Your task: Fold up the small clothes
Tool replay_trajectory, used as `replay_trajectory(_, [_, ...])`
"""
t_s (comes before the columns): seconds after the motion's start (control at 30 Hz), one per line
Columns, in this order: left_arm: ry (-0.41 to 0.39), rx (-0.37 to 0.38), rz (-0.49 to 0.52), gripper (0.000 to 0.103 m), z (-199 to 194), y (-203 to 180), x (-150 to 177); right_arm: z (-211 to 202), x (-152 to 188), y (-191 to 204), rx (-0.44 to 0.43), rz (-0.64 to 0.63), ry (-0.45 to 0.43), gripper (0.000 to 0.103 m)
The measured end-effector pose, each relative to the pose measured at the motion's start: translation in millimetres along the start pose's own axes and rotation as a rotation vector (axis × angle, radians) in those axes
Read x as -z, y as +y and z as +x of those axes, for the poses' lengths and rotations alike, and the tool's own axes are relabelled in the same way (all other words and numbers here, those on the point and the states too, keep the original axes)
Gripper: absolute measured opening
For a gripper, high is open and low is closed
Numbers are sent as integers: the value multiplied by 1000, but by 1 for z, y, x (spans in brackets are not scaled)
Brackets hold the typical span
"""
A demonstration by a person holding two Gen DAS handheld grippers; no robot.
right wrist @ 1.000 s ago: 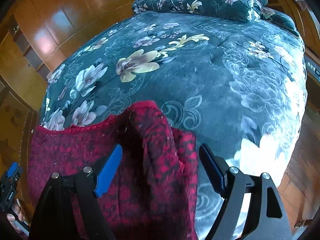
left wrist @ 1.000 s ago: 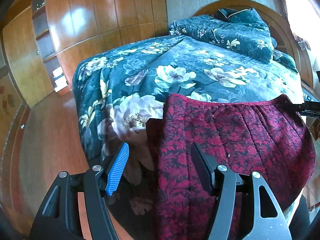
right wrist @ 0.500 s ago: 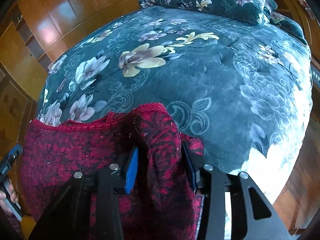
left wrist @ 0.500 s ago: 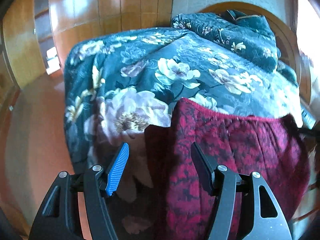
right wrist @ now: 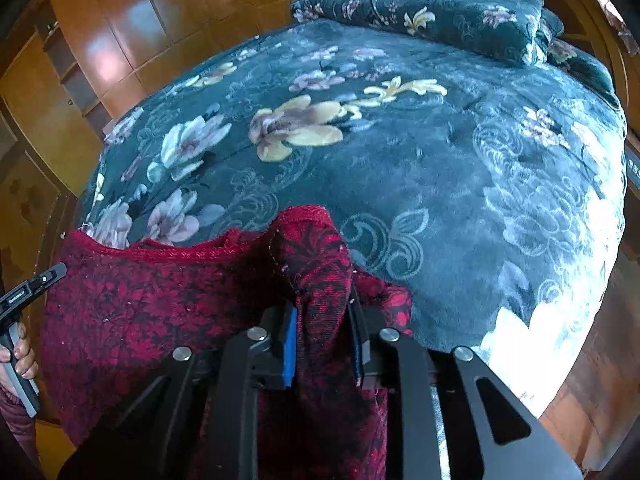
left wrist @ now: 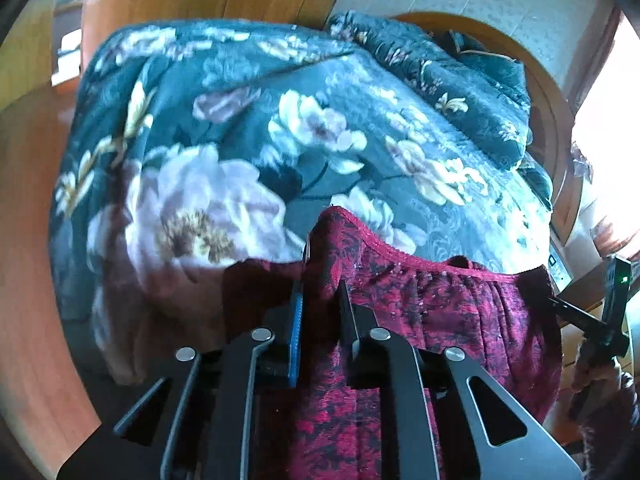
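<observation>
Since a second ago the left gripper [left wrist: 320, 300] has closed from wide open onto the red garment [left wrist: 460, 320], pinching its left waistband corner into a raised fold at 12 o'clock of the fingers; the right gripper [right wrist: 322, 312], also closed since then, clamps the opposite corner; the garment lies stretched between them on the floral bedspread [right wrist: 440, 168], at 6 o'clock in both views.
</observation>
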State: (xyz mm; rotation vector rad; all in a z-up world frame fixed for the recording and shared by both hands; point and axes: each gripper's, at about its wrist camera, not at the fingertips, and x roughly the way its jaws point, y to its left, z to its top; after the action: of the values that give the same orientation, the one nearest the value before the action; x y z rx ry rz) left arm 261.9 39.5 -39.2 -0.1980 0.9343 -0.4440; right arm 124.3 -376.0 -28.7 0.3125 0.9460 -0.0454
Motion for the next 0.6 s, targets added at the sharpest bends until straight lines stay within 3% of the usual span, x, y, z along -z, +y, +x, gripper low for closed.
replay_trajectory(0.2, [-135,-36,-37,12,-29,0,-1,-21,-12,12,-26,7,-97,17])
replay_trajectory(0.33, [-100,-137,-39,12,-10,4,-6,-1,-18,21,22,-8,-76,17])
replay_trajectory(0.47, [-16,-216,-21,13,23,7,-1,40,-11,12,114,18,31,17])
replay_trajectory(0.57, [-6,-224,-32,21,26,11,2,52,-5,8,135,31,61,18])
replay_trajectory(0.6, [-14,-220,-44,29,21,12,3,52,-4,8,135,28,62,21])
